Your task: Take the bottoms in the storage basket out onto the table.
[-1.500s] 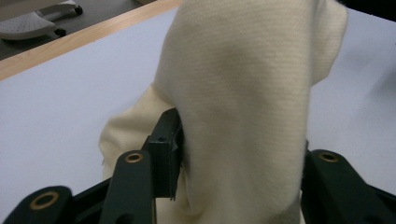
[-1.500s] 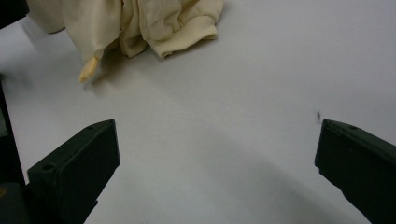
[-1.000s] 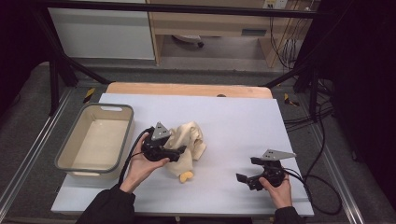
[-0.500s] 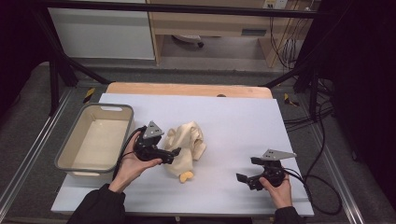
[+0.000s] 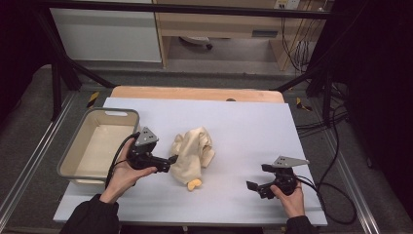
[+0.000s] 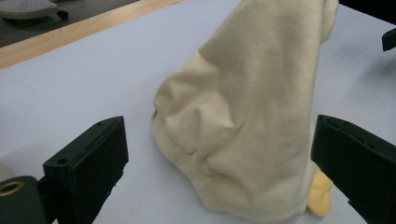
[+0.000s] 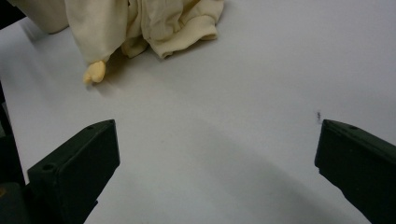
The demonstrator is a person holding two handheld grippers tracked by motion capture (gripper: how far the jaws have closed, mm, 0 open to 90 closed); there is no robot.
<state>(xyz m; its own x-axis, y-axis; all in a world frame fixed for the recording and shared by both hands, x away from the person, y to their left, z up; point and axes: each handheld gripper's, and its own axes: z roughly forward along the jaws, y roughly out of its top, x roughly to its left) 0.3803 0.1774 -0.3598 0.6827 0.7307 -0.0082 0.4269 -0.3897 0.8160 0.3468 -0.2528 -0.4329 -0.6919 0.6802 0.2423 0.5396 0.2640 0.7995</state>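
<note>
Cream cloth (image 5: pixel 192 153) lies crumpled in a heap near the middle of the counter (image 5: pixel 243 122), a small yellow piece (image 5: pixel 194 184) poking out at its near edge. Beige tub (image 5: pixel 73 168) sits at the counter's left edge, apparently with nothing in it.

Left tongs (image 5: pixel 171 159) are at the cloth's left side, tips just touching or just short of the fabric; cannot tell which from the high view. In the left gripper view the jaws stand wide apart with the cloth's bulk between them, so released, nothing gripped yet.

Right tongs (image 5: pixel 254 185) rest low near the counter's front right, well apart from the cloth. In the right gripper view the jaws are spread wide over bare counter, holding nothing; the cloth sits farther off at the top of that view.

Judgement: work is at its start. The cloth is not yet picked up, spread or folded, and not in the tub. Left tongs look set to close on the heap; the grasp itself and all handling after it remain. Right tongs have no part in it yet.
</note>
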